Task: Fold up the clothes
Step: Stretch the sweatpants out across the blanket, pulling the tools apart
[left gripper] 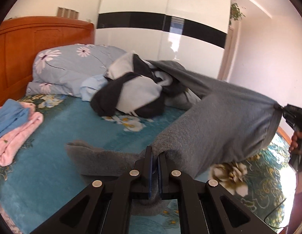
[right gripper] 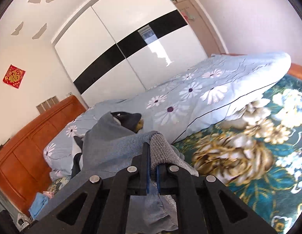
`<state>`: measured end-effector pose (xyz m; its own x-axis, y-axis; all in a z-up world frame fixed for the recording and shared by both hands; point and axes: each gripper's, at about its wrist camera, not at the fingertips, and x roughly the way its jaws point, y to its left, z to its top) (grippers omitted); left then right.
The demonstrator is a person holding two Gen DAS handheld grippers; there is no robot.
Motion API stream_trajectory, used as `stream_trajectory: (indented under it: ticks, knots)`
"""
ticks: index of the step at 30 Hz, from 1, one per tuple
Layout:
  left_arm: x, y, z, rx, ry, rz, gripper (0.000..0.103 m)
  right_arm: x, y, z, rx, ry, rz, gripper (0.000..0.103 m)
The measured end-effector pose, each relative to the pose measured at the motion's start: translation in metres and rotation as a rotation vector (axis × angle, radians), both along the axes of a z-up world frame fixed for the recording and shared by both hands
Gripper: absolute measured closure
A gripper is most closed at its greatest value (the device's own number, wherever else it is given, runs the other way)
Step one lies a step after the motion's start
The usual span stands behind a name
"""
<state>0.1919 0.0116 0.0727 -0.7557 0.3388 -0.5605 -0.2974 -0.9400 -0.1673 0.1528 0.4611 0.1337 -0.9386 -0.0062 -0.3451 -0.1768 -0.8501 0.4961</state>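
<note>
Over the near side of the bed (left gripper: 59, 120), the grey garment (left gripper: 219, 124) hangs stretched: left hand-held gripper (left gripper: 155, 156) clenched on its near edge, right hand-held gripper (right gripper: 153, 152) clamped on its ribbed hem, far right, lifted off the bedspread.

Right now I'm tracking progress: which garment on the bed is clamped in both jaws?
The grey knit garment, stretched between them; the other clothes lie untouched.

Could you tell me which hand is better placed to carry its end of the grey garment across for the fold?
Probably the right. The right gripper holds its bunched end of the grey garment raised, free to swing. The left gripper pins its end low by the bedspread, anchoring it.
</note>
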Motion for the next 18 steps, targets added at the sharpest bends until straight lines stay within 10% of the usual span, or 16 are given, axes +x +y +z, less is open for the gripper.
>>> stream_trajectory:
  ticks: [12, 18]
  knots:
    - [-0.027, 0.064, -0.059, 0.101, -0.275, -0.144, 0.091, 0.063, 0.114, -0.037, 0.143, -0.223, -0.366, 0.099]
    - [-0.020, 0.040, -0.057, 0.146, -0.300, -0.149, 0.051, 0.070, 0.167, -0.102, -0.002, -0.375, -0.456, 0.099]
